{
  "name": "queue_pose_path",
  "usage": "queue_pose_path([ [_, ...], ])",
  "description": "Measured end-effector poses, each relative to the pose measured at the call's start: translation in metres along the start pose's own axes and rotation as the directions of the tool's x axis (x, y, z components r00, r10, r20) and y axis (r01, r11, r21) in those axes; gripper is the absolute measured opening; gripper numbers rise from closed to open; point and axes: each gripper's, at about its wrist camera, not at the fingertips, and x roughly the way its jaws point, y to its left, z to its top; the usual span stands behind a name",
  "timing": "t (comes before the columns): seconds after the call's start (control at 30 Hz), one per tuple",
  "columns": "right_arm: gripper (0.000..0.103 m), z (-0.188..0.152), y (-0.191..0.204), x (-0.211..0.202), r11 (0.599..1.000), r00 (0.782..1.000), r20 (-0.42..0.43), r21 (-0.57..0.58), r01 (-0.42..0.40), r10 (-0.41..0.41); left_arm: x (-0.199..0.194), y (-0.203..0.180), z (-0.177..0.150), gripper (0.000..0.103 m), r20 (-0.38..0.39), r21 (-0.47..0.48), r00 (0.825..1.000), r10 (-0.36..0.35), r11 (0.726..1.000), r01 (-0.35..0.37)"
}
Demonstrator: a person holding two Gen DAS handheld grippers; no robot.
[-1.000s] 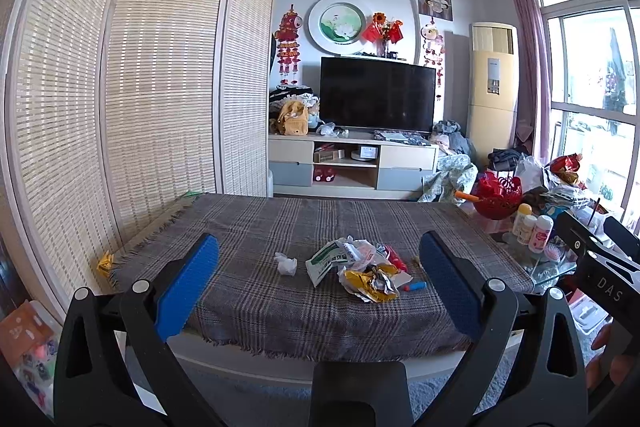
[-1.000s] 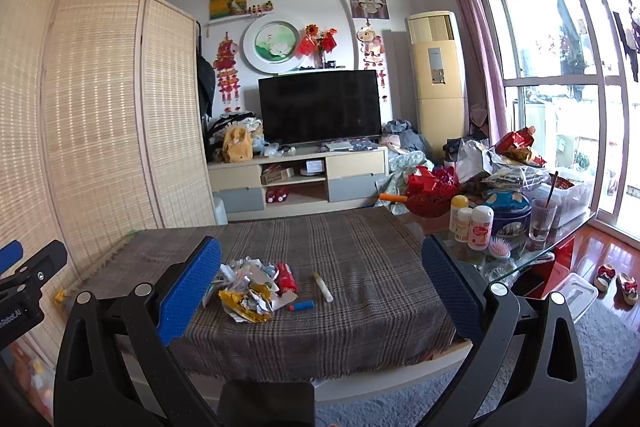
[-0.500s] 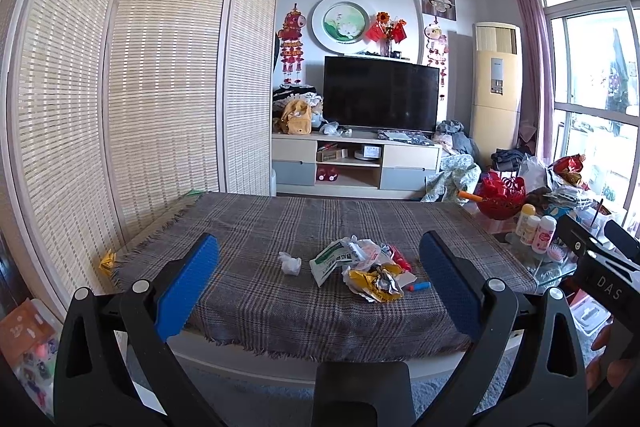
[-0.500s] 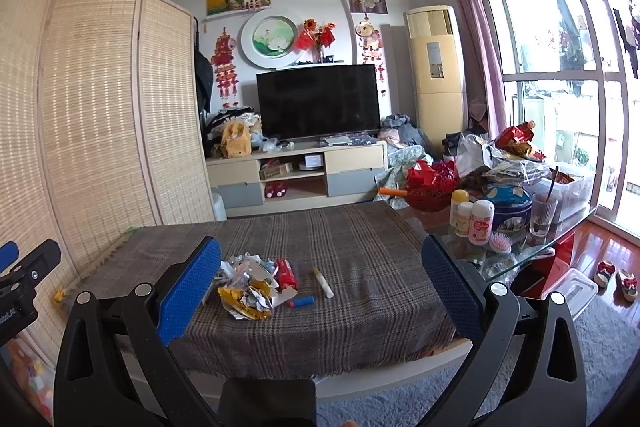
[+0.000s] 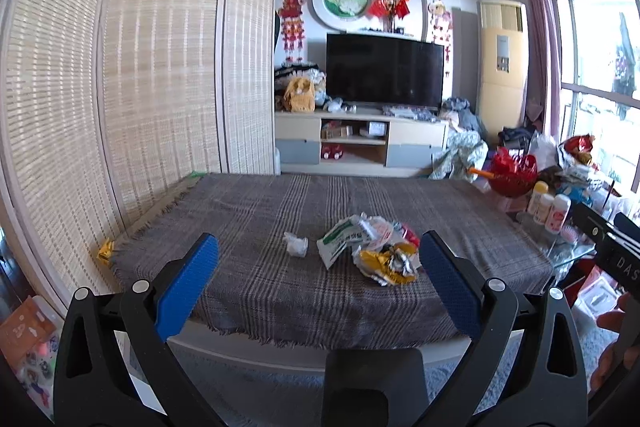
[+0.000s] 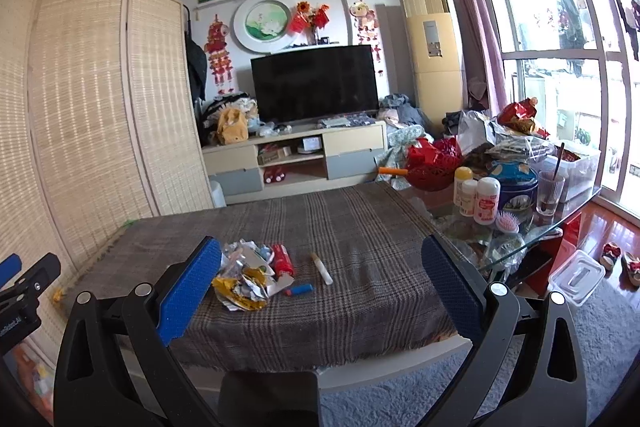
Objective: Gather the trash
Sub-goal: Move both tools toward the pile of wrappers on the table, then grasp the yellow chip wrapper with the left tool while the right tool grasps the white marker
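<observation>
On the grey plaid tablecloth (image 5: 256,227) covering the low table, a heap of crumpled wrappers (image 5: 372,251) in white, green, gold and silver lies near the front edge, with a small wad of white tissue (image 5: 296,245) just to its left. In the right wrist view a red packet (image 6: 282,259), a pale slim tube (image 6: 322,269) and a short blue-and-red cap (image 6: 299,289) lie beside the heap. Compared with a second ago, both cameras sit slightly closer to the table and the trash looks a little larger; nothing on the cloth has moved. The left gripper (image 5: 318,269) and right gripper (image 6: 320,269) both hang short of the table with blue pads spread wide, holding nothing. I judge this as the approach, with no trash gathered yet. No bin shows in either view.
</observation>
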Motion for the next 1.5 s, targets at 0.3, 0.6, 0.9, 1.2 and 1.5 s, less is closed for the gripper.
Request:
queue_pose_path([
  [0.3,0.1,-0.026,0.005,0.065,0.999,0.992,-0.126,-0.041,0.003,-0.008,0.068,0.004,-0.026,0.095,-0.142,0.008,0.99,-0.013,1.0,0.014],
  [0.6,0.1,-0.051,0.002,0.136,0.999,0.967,-0.253,-0.043,-0.025,0.014,0.131,0.0,-0.046,0.095,-0.25,-0.01,0.966,-0.069,0.998,0.069],
  [0.9,0.1,-0.059,-0.006,0.212,0.998,0.936,-0.352,-0.045,-0.036,0.018,0.201,-0.028,-0.059,0.095,-0.36,-0.003,0.92,-0.154,0.986,0.164],
  [1.2,0.082,-0.059,-0.006,0.272,0.994,0.913,-0.406,-0.085,-0.075,0.034,0.254,-0.054,-0.067,0.088,-0.417,-0.041,0.878,-0.236,0.97,0.241],
  [1.5,0.062,-0.061,-0.007,0.313,0.988,0.897,-0.44,-0.116,-0.1,0.039,0.288,-0.063,-0.068,0.068,-0.44,-0.085,0.856,-0.271,0.962,0.26],
])
